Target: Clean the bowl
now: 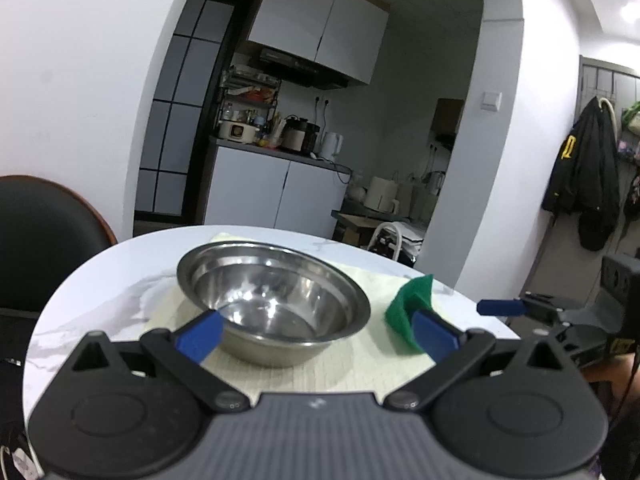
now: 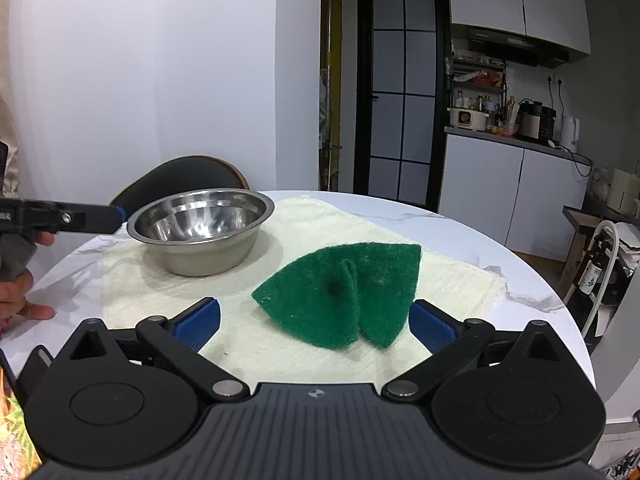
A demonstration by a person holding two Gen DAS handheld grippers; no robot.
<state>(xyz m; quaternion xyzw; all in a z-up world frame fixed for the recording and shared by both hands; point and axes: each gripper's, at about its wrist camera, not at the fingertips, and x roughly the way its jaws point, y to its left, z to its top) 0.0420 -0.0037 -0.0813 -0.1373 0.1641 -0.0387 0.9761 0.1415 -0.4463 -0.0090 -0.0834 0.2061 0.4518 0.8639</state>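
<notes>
The right gripper [image 2: 314, 322] stands with its jaws spread to full width and nothing pinched. The green scouring pad [image 2: 340, 290] lies directly ahead of the jaws, its near folded edge just entering the gap, closer to the right-side finger than to the left-side one. The pad is folded into a fan shape; its long axis runs roughly across the gap, rising away toward the far right corner. No pad surface touches either finger as far as the right wrist view shows.

The left gripper [image 1: 316, 338] also stands with jaws spread wide and holds nothing. The steel bowl [image 1: 274, 302] sits upright straight ahead, its near wall between the fingertips; its rim looks about as wide as the gap. Contact between the left-side fingertip and the bowl wall cannot be confirmed. In that view, the pad lies just beyond the right-side fingertip.

Judgement: the right gripper is nearer the pad, the left nearer the bowl; the next move depends on the pad's near fold lying inside the right jaws.

Both items rest on a pale cloth [image 2: 280, 344] spread on the round white table [image 2: 460, 224]. The pad's underside and the bowl's far outer wall are hidden. Any dirt inside the bowl is hard to make out among reflections.
</notes>
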